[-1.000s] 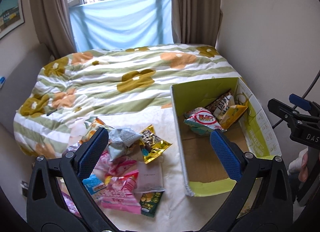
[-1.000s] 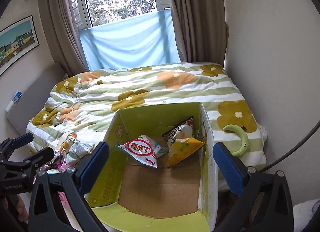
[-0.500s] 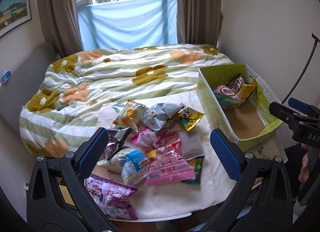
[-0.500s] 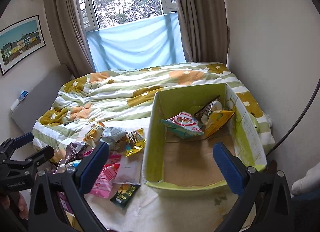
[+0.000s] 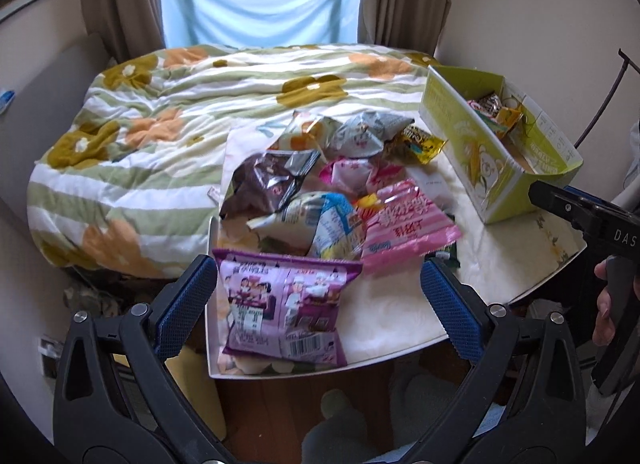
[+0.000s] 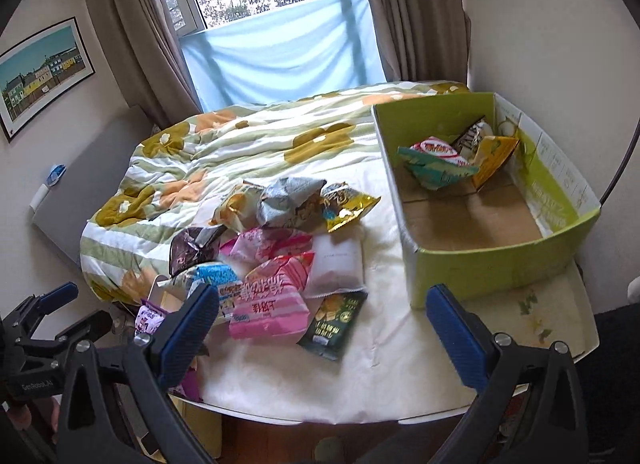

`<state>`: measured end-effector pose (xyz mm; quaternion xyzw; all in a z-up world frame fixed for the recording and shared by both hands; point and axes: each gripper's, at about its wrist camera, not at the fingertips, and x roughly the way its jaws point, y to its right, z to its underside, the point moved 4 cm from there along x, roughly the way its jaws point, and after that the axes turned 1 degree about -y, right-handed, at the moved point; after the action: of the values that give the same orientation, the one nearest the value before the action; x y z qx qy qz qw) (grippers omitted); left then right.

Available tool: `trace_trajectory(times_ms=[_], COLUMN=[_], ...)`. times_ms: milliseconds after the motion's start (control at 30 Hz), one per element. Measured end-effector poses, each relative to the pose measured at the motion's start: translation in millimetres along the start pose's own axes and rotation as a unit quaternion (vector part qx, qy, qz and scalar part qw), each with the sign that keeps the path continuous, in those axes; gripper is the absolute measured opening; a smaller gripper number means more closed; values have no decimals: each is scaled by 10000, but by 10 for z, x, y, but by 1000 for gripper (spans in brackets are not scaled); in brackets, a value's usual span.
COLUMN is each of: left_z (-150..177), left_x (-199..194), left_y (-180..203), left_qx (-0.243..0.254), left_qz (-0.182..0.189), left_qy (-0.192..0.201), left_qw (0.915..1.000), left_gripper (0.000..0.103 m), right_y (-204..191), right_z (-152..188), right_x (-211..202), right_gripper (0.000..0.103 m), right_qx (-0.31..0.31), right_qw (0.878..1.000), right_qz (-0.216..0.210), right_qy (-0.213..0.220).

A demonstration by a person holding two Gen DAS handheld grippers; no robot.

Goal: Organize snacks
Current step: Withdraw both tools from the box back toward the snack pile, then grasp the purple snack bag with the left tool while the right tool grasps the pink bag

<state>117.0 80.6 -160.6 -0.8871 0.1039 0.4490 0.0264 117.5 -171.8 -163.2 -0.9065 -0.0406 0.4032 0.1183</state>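
Left gripper (image 5: 318,288) over purple packet (image 5: 282,310), right gripper (image 6: 322,318) alongside; fingers wide apart, empty.

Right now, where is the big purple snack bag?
In the left wrist view the purple bag lies at the table's near edge, between the open left gripper's fingers, just in front of the pink striped bag.

Box (image 6: 496,268) showing lime green outside, brown cardboard inside; bench (image 6: 380,352) showing white; bedspread (image 5: 160,103) displaying green and white stripes with mustard and orange flowers; front packets appearing purple (image 5: 280,304) and pink-striped (image 5: 404,223); fingers (image 5: 186,304) showing blue pads
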Motion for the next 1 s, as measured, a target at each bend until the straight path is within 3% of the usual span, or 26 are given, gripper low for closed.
trace_trajectory(times_ms=[233,633,1000], left_z=[378,528,560], left_x=[450,1114,1194], left_y=[-230,-286,-273], left_qx=[-51,75,140], left_qz=[48,-1,-47], left_qy=[-323,-773,-909], left_qw=[9995,9970,9957], left_gripper=[101,101,79], right_y=[-239,-382,-444], right_z=[267,367,269], right_x=[405,1072,1502], right_gripper=[103,103,103], right_qx=[-81,-19,-182], right_qw=[9990,9964,9939], right_qz=[-76,-258,-405], right_qy=[-422,-801,-1005])
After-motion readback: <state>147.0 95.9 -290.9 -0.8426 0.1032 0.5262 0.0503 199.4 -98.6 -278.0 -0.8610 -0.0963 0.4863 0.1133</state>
